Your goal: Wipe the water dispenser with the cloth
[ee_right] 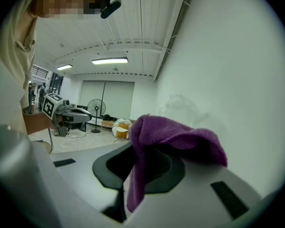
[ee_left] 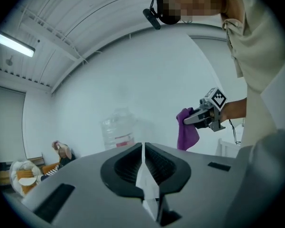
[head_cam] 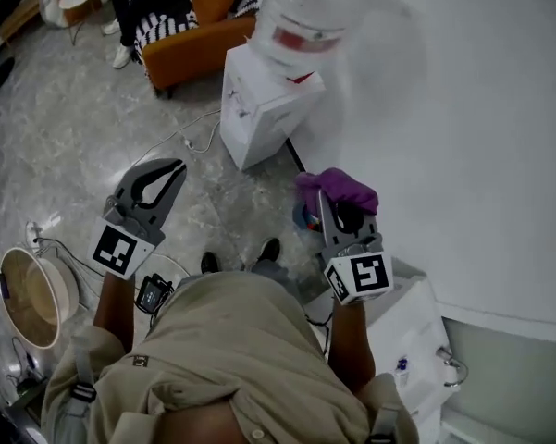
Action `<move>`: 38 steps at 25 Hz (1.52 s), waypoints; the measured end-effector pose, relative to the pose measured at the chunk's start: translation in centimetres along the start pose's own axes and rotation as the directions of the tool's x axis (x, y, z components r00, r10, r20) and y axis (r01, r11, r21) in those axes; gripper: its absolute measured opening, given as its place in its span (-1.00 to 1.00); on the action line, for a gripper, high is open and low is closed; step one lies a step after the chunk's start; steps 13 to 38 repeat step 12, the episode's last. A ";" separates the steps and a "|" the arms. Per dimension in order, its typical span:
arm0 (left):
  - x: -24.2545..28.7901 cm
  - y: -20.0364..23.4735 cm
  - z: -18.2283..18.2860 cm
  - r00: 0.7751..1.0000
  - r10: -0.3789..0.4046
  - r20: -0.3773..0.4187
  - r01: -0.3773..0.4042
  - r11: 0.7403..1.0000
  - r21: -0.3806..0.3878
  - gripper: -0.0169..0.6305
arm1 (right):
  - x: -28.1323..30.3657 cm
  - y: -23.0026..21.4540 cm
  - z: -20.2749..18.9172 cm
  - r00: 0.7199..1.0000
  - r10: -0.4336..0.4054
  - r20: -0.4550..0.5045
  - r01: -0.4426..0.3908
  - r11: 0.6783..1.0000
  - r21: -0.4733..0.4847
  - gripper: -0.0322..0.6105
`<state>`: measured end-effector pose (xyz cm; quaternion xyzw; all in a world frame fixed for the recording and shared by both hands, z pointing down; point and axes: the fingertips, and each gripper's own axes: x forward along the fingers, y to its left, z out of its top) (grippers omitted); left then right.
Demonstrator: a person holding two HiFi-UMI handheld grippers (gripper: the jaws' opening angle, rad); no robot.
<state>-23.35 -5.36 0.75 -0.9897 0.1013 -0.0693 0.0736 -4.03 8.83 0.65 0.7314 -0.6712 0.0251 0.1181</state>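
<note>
The water dispenser [head_cam: 259, 104] is a white box on the floor against the wall, with a clear bottle [head_cam: 305, 7] on top; the bottle also shows in the left gripper view [ee_left: 117, 132]. My right gripper [head_cam: 329, 200] is held up in front of the wall, short of the dispenser, shut on a purple cloth [head_cam: 338, 188]. The cloth [ee_right: 175, 137] drapes over the jaws of the right gripper [ee_right: 135, 167], hiding the tips. My left gripper [head_cam: 171, 172] hovers to the left over the floor, shut and empty, its jaws [ee_left: 142, 151] meeting in a line.
An orange armchair [head_cam: 203, 35] with a seated person [head_cam: 153, 7] stands behind the dispenser. Cables [head_cam: 190, 141] cross the marble floor. A round fan-like appliance [head_cam: 32, 294] sits at the lower left. A white unit [head_cam: 412, 326] stands at the lower right by the wall [head_cam: 481, 155].
</note>
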 end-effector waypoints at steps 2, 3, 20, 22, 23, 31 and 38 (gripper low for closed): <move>-0.1 -0.5 0.5 1.000 -0.019 0.000 0.019 1.000 0.013 -0.84 | -0.8 0.0 0.3 1.000 -0.013 0.002 0.013 1.000 -0.001 -0.73; -0.1 -0.7 0.6 1.000 -0.026 0.002 0.026 1.000 0.016 -0.84 | -1.2 -0.1 0.4 1.000 -0.021 0.005 0.021 1.000 -0.001 -0.73; -2.9 -1.8 1.3 0.999 -0.050 0.012 0.050 0.999 0.019 -0.84 | -4.1 0.9 1.2 0.997 -0.078 0.005 0.078 0.997 0.016 -0.73; -2.9 -1.8 1.3 0.999 -0.050 0.012 0.050 0.999 0.019 -0.84 | -4.1 0.9 1.2 0.997 -0.078 0.005 0.078 0.997 0.016 -0.73; -2.9 -1.8 1.3 0.999 -0.050 0.012 0.050 0.999 0.019 -0.84 | -4.1 0.9 1.2 0.997 -0.078 0.005 0.078 0.997 0.016 -0.73; -2.9 -1.8 1.3 0.999 -0.050 0.012 0.050 0.999 0.019 -0.84 | -4.1 0.9 1.2 0.997 -0.078 0.005 0.078 0.997 0.016 -0.73; -2.9 -1.8 1.3 0.999 -0.050 0.012 0.050 0.999 0.019 -0.84 | -4.1 0.9 1.2 0.997 -0.078 0.005 0.078 0.997 0.016 -0.73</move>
